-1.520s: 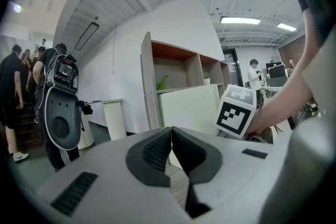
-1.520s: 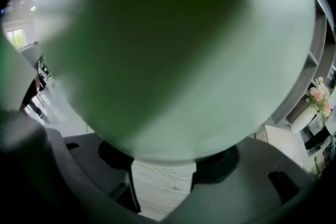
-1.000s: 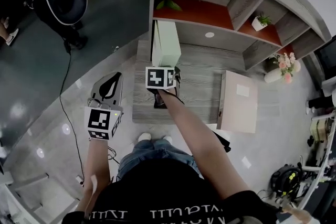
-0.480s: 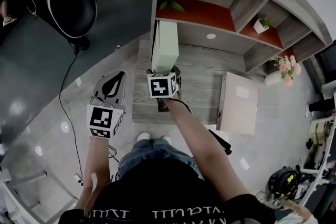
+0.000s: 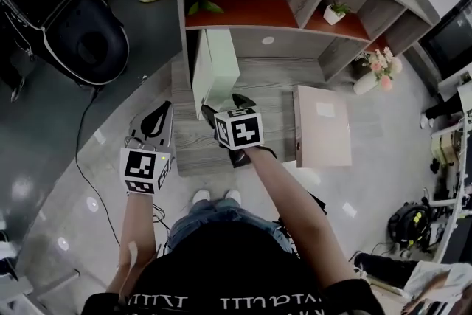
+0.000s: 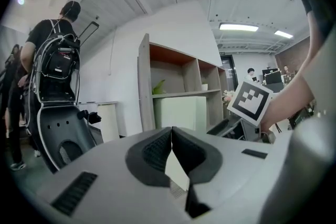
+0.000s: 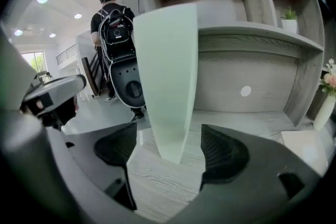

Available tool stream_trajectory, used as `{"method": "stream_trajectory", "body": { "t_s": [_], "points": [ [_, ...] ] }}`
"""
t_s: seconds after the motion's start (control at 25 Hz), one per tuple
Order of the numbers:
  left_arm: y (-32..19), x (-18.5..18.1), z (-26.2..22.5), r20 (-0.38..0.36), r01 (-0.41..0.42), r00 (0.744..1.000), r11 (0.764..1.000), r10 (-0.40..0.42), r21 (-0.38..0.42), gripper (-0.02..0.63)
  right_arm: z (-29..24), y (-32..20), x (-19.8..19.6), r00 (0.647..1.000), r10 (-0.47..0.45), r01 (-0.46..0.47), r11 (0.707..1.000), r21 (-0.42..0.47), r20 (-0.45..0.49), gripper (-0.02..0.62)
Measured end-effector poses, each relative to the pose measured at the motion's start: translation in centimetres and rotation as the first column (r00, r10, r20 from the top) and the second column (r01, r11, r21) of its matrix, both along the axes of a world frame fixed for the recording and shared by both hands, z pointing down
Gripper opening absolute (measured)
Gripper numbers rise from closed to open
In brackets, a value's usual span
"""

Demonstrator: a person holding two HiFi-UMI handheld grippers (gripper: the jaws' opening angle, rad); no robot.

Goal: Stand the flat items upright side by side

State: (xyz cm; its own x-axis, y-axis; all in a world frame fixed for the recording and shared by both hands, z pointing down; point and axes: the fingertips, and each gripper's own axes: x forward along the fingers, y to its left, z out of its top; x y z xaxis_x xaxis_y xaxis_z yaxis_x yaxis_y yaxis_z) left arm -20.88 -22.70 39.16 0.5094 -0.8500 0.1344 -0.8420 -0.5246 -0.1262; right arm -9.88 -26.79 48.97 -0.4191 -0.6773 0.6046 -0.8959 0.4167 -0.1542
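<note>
A pale green flat box stands upright on edge at the left of the wood-grain table. It fills the middle of the right gripper view as a tall slab. My right gripper sits just in front of it, open. Both pads stand clear of the box's sides. A pale pink flat box lies flat on the table's right end. My left gripper hangs over the floor left of the table, jaws shut on nothing. The left gripper view shows the green box ahead.
A grey shelf unit with red-brown boards rises behind the table and holds small potted plants. A vase of flowers stands at the far right. A dark chair and a cable lie on the floor to the left.
My right gripper has let go of the green box, its jaws have spread, and it has drawn back a little. The box stays upright. The left gripper has barely moved.
</note>
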Motion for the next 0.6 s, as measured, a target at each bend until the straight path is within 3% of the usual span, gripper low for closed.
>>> {"method": "stream_trajectory", "body": {
  "t_s": [0.2, 0.44, 0.6],
  "points": [
    [0.0, 1.7, 0.0, -0.012, -0.06, 0.998, 0.998, 0.06, -0.001, 0.014, -2.7, -0.2, 1.3, 0.998, -0.014, 0.022, 0.987, 0.16, -0.055, 0.374],
    [0.2, 2.2, 0.1, -0.034, -0.094, 0.995, 0.996, 0.094, -0.005, 0.014, -4.8, 1.9, 1.8, 0.998, -0.046, 0.053, 0.985, 0.167, -0.044, 0.374],
    [0.5, 2.8, 0.1, -0.049, -0.121, 0.991, 0.993, 0.121, -0.001, 0.014, -6.2, 3.7, 3.6, 1.0, -0.007, 0.009, 0.983, 0.186, -0.014, 0.373]
  ]
}}
